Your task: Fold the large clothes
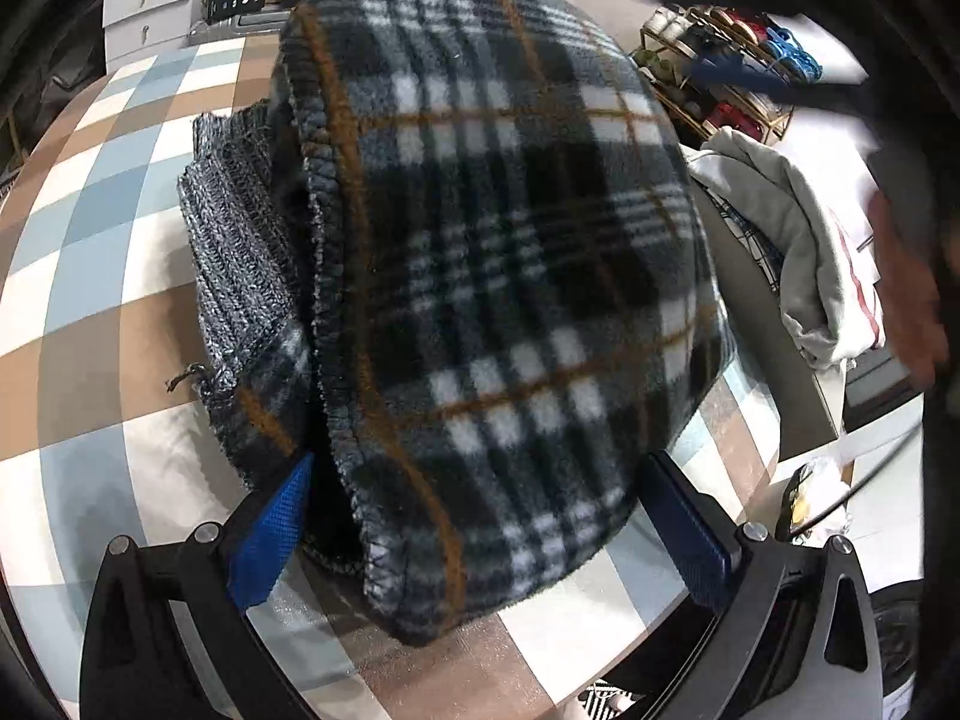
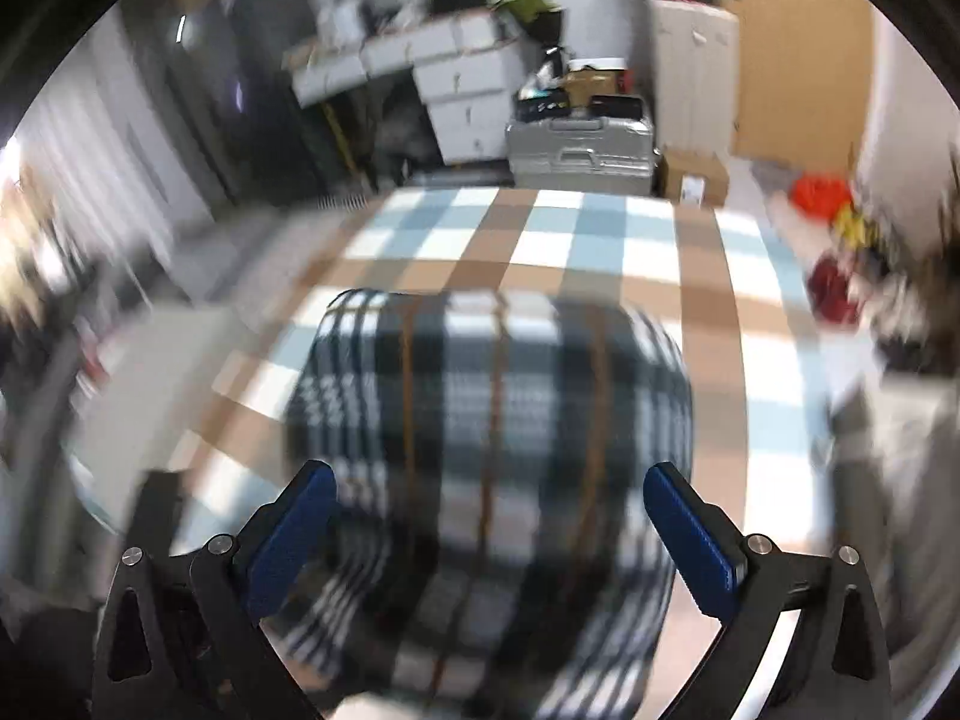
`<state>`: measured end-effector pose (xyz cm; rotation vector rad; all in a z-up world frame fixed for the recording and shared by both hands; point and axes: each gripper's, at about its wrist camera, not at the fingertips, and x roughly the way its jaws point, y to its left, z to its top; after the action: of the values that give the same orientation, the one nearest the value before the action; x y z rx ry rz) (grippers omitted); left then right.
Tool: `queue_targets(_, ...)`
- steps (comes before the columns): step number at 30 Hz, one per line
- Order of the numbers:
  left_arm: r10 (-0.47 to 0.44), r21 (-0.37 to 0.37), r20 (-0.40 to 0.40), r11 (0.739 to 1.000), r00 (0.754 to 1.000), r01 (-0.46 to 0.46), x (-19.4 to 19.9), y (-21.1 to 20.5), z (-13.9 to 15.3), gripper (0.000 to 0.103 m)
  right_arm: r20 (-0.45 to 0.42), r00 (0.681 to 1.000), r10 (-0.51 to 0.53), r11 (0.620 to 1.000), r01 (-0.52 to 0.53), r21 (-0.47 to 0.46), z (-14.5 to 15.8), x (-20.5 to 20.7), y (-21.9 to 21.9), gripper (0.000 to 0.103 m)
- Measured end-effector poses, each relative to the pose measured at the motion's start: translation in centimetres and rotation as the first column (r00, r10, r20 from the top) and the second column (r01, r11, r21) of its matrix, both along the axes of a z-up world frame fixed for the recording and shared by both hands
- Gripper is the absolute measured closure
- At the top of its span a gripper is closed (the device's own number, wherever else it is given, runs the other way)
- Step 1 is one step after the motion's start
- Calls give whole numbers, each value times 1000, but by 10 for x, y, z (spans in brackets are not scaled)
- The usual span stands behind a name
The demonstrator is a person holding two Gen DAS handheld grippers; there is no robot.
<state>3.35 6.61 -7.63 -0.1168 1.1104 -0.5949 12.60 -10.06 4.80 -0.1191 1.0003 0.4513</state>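
Left wrist view: the plaid fleece garment [image 1: 510, 276] fills most of the frame, folded into a thick bundle on the checkered table [image 1: 114, 276], with a grey knit part [image 1: 240, 246] poking out on its left side.
Left tool [image 1: 480, 528]: spread wide, blue pads either side of the bundle's near end, not pinching anything as far as I can see.
Right wrist view: pretty blurry, but the same garment [image 2: 492, 420] sits right in front of the right tool [image 2: 489, 531], near edge between the pads.
Right tool: also wide, nothing gripped.
Off the garment's right side (left view): a grey-white pile of other clothes [image 1: 804, 252], and a blurred hand [image 1: 906, 300] at the frame edge.
How it'll handle: my guess is soft, floppy and bulky, light for its size. Fleece should grip fine against the pads, but thick stacked layers will want to spring open or slide over each other.
Where to grab: I'd go for the stitched hem [image 1: 336, 312] along the left edge or a corner, taking all the layers at once, both tools well apart so it doesn't sag in the middle.
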Motion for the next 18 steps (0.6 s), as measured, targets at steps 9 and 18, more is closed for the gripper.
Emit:
queue_targets(9,-14,-4,148,1000,989,15,-23,11,42,2,-57,998,-1,943,-18,-333,-61,67,76,18)
queue_targets(18,-2,-197,247,979,969,52,-26,6,71,2,-140,990,-34,998,41,48,-20,68,21,16)
